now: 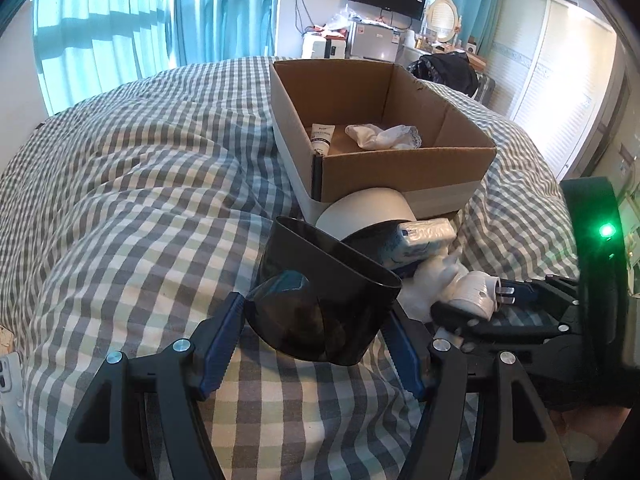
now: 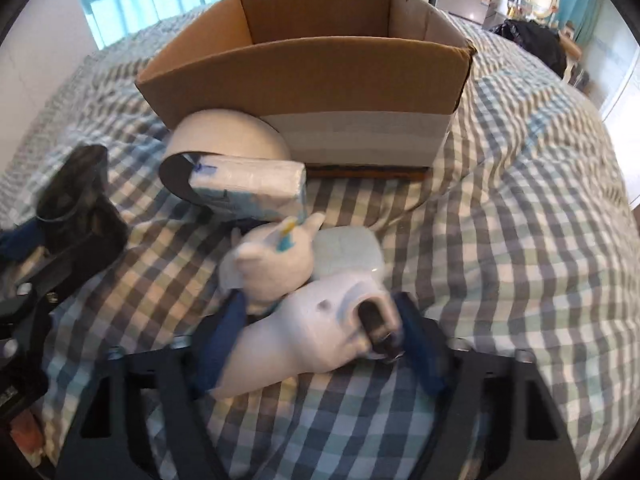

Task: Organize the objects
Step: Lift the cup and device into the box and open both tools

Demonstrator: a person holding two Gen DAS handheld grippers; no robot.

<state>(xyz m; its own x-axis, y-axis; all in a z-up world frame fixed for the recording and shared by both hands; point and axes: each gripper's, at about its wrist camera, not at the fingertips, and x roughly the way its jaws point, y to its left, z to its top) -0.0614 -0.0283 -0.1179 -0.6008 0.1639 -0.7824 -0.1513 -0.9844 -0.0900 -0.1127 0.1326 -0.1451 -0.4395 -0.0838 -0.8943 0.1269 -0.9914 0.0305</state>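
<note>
Black plastic filled the left gripper: a dark cup lay on its side between the blue pads, both pads pressed to its walls, so that claw was clenched on the cup just above the checked blanket. Over on the right, the right gripper had its fingers closed around a white plug adapter, metal prongs pointing toward the right-hand finger; the view was blurred, but the adapter sat squarely between the pads. Just behind it stood a white plush toy with a blue and yellow tuft, touching a pale square block. Further back, a tissue pack leaned against a grey bowl lying tipped on its side, the bowl resting right up against the cardboard box. From the left camera the box stood open, and inside lay a small white tube beside a crumpled white cloth
</note>
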